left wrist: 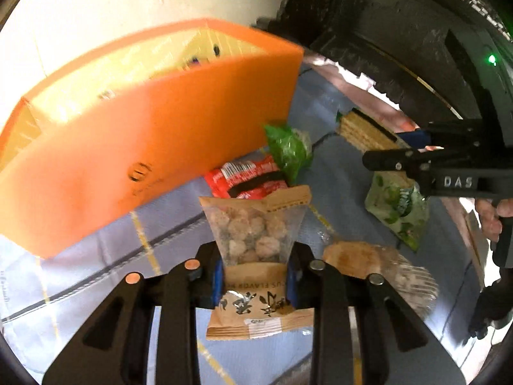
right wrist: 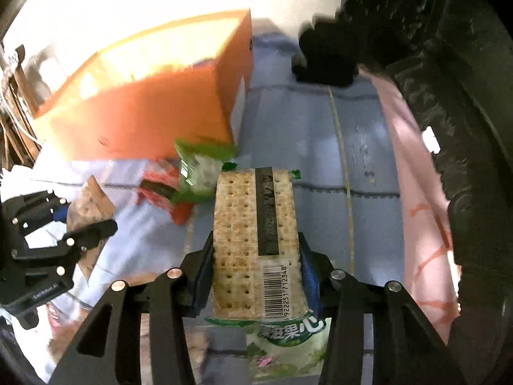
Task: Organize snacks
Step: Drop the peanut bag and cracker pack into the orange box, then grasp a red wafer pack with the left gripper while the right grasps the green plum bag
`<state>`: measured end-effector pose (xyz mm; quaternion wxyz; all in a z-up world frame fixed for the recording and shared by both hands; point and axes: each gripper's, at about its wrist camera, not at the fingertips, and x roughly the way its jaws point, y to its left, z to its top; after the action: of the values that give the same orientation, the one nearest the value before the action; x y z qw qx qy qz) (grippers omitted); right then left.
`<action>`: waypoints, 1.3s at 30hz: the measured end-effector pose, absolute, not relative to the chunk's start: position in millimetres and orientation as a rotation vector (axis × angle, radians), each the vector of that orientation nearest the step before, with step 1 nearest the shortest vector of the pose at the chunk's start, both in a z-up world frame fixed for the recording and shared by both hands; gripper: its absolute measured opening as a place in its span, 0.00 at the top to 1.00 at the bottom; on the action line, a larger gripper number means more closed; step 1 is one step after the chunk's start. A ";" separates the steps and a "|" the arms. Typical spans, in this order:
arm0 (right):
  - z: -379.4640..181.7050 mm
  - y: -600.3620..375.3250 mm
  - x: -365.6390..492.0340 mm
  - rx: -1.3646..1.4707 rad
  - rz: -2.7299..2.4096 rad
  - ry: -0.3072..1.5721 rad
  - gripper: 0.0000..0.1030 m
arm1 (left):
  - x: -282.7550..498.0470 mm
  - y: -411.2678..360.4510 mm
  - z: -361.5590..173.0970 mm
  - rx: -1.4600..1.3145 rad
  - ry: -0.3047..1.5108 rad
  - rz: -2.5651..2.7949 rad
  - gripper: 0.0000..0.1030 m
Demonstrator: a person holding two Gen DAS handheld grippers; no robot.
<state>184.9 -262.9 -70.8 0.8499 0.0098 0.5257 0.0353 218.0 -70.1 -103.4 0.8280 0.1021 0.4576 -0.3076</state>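
Observation:
My left gripper (left wrist: 256, 256) is shut on a brown paper snack bag (left wrist: 253, 227) with round nut balls behind a clear window. The pads press on both its sides. My right gripper (right wrist: 256, 256) is shut on a long pack of crackers (right wrist: 253, 224) with a barcode, gripped across its width. An open orange box (left wrist: 144, 147) stands at the left on the blue tablecloth (right wrist: 304, 128). In the right wrist view the orange box (right wrist: 154, 109) is ahead and to the left. The left gripper (right wrist: 80, 224) shows at that view's left edge.
A red packet (left wrist: 247, 176) and a green packet (left wrist: 288, 150) lie by the box's near corner. A pale green bag (left wrist: 397, 205) and another brown pouch (left wrist: 368, 256) lie to the right. Dark carved furniture (right wrist: 449, 96) and a pink cloth (right wrist: 423, 224) bound the right side.

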 end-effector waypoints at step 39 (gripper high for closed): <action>44.8 -190.5 308.9 0.060 0.089 0.831 0.04 | 330.7 29.3 33.9 0.340 0.756 -0.303 0.04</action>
<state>308.9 -190.5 44.8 0.9136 0.0290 0.4033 0.0433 330.7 29.3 33.9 0.9042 0.1647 0.3658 -0.1467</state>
